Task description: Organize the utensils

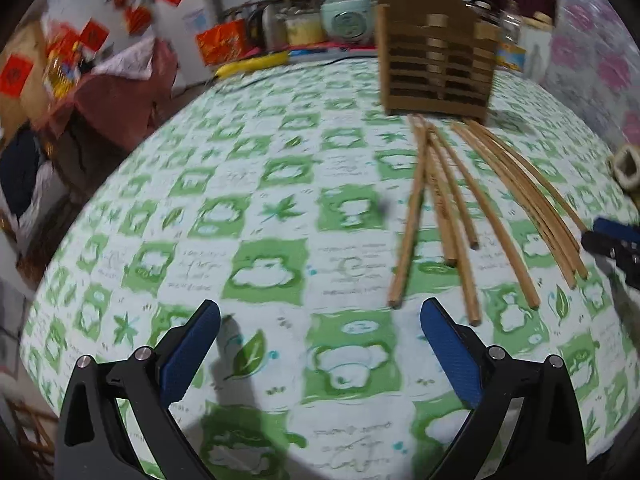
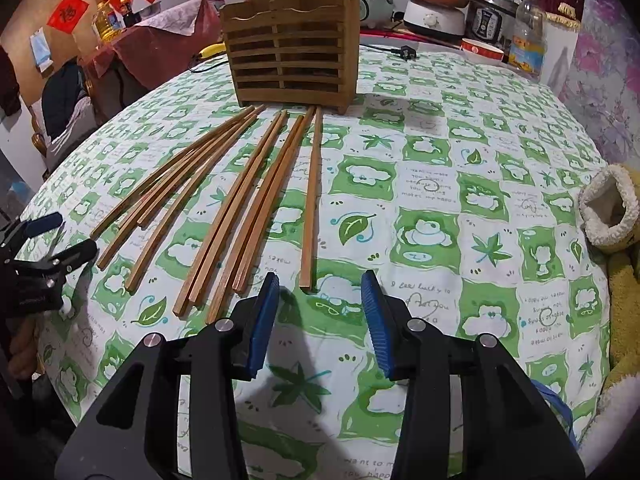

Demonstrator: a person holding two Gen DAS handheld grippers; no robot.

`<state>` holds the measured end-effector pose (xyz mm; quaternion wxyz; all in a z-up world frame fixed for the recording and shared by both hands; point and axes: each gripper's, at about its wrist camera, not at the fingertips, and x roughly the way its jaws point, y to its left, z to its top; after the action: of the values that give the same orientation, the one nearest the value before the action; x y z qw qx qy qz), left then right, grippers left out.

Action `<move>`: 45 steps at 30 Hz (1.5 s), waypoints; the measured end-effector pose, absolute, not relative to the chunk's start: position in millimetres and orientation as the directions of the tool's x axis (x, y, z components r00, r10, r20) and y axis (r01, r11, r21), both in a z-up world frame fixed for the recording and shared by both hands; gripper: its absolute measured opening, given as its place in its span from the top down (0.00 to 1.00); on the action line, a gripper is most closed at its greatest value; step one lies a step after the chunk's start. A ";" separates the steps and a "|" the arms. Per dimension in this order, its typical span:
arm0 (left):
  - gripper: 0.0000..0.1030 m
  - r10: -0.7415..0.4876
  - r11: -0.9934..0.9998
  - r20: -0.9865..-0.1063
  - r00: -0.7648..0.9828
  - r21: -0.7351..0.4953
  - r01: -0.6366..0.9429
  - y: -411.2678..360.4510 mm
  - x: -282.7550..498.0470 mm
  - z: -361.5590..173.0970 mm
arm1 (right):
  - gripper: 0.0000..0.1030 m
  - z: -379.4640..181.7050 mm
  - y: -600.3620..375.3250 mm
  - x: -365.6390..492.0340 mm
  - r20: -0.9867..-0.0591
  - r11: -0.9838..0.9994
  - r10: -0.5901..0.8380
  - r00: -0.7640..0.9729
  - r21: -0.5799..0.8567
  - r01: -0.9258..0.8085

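Both jaws of my right hand-held gripper (image 2: 320, 284) stand partly open on nothing; my left hand-held gripper (image 1: 320, 312) gapes wide and empty. Wooden chopsticks (image 2: 256, 200) fan over the worktop (image 2: 480, 200) just ahead-left of my right one, long axes running away toward the slatted wooden holder (image 2: 292, 48). Bare cloth lies rightward.

A: Table (image 2: 500, 208) in green-and-white check cloth, leaf prints. Red paper squares (image 2: 67, 12) on the left wall.
B: Noted. Rice cooker (image 2: 491, 11) and oil bottle (image 2: 528, 36) behind; floral covering (image 2: 608, 92) at right
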<state>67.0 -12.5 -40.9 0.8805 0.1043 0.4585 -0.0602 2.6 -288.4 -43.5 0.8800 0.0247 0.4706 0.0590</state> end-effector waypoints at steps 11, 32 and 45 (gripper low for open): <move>0.94 -0.207 0.926 -0.810 0.549 0.019 0.378 -40.8 59.8 -38.9 | 0.80 -44.5 -283.8 1.9 -0.824 0.983 0.181 0.538 0.127 -0.135; 0.94 -0.247 0.939 -0.625 0.740 0.035 0.343 -41.8 93.0 88.5 | 0.94 86.1 -307.6 10.4 -0.585 0.986 0.149 0.797 0.152 -0.073; 0.94 -0.341 0.931 -0.473 0.812 -0.050 0.362 -61.6 144.1 188.3 | 0.95 173.9 -294.2 57.4 -0.404 0.988 0.119 0.907 0.137 -0.068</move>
<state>144.1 -61.6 188.3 0.9517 0.0212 0.2445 -0.1847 57.4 -294.2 173.9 0.9746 0.0600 0.2104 0.0480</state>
